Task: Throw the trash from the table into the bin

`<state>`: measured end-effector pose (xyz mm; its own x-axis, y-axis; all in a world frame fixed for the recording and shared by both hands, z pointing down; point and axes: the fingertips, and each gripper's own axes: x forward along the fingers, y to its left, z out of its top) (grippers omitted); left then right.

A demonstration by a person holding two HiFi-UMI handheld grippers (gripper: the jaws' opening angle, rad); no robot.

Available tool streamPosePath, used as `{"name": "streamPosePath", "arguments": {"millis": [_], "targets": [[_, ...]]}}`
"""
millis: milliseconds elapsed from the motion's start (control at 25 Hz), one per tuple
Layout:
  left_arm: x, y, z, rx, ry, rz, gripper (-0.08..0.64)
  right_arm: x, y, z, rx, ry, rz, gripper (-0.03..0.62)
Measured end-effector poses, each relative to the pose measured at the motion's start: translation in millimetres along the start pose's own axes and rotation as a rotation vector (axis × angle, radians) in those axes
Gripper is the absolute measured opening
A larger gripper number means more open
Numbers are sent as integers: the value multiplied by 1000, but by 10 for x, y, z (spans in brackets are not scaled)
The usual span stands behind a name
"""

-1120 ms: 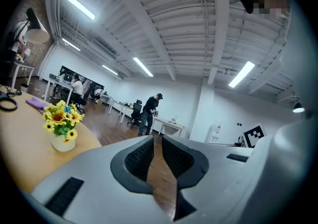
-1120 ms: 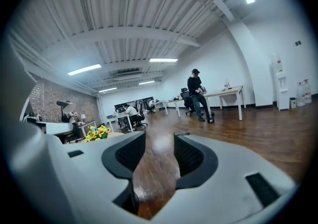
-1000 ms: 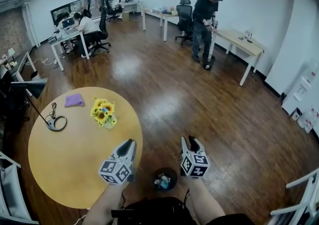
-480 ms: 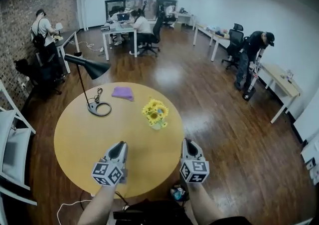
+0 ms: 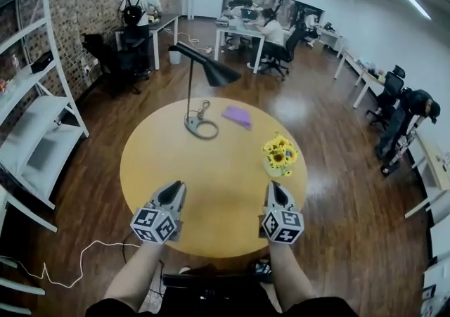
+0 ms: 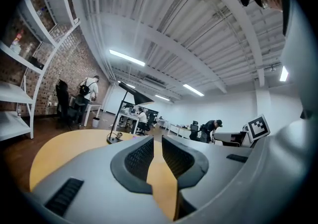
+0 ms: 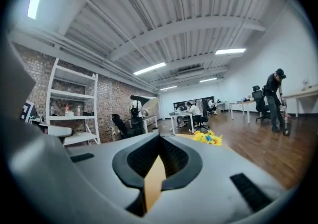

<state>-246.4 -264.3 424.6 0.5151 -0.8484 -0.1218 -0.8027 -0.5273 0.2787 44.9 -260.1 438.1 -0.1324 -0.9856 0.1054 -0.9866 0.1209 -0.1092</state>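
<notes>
A round wooden table [image 5: 211,168] fills the middle of the head view. On its far side lies a purple crumpled piece [image 5: 237,116], the only loose scrap I see. My left gripper [image 5: 177,188] hovers over the table's near edge, its jaws a narrow gap apart with nothing between them [image 6: 153,141]. At the same edge my right gripper [image 5: 276,187] has its jaws shut and empty [image 7: 159,138]. Just under the near rim by my legs, part of the dark bin [image 5: 261,267] shows.
A black desk lamp [image 5: 199,73] and a vase of yellow flowers [image 5: 279,154] stand on the table. White shelving [image 5: 35,119] stands at the left and a cable [image 5: 70,266] lies on the floor. Behind the table, people work at desks.
The view has swung from the open floor and bin round to the table. Both grippers now hang over its near edge. The right jaws have closed.
</notes>
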Motion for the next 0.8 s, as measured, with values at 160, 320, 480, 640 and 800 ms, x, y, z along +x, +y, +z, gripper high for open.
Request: {"name": "streamPosePath", "arguments": {"millis": [160, 320, 480, 640, 800], "targets": [[-183, 378, 184, 13, -26, 58, 53, 159, 417, 40, -19, -9, 70, 2], [-280, 506, 283, 17, -34, 62, 53, 174, 587, 65, -16, -21, 83, 2], [-387, 591, 254, 16, -27, 56, 52, 188, 734, -25, -4, -17, 86, 0], [-461, 722, 248, 15, -24, 55, 52, 233, 923, -144, -15, 3, 97, 0], [-502, 878, 301, 18, -42, 64, 52, 292, 1061, -213, -23, 17, 104, 0]]}}
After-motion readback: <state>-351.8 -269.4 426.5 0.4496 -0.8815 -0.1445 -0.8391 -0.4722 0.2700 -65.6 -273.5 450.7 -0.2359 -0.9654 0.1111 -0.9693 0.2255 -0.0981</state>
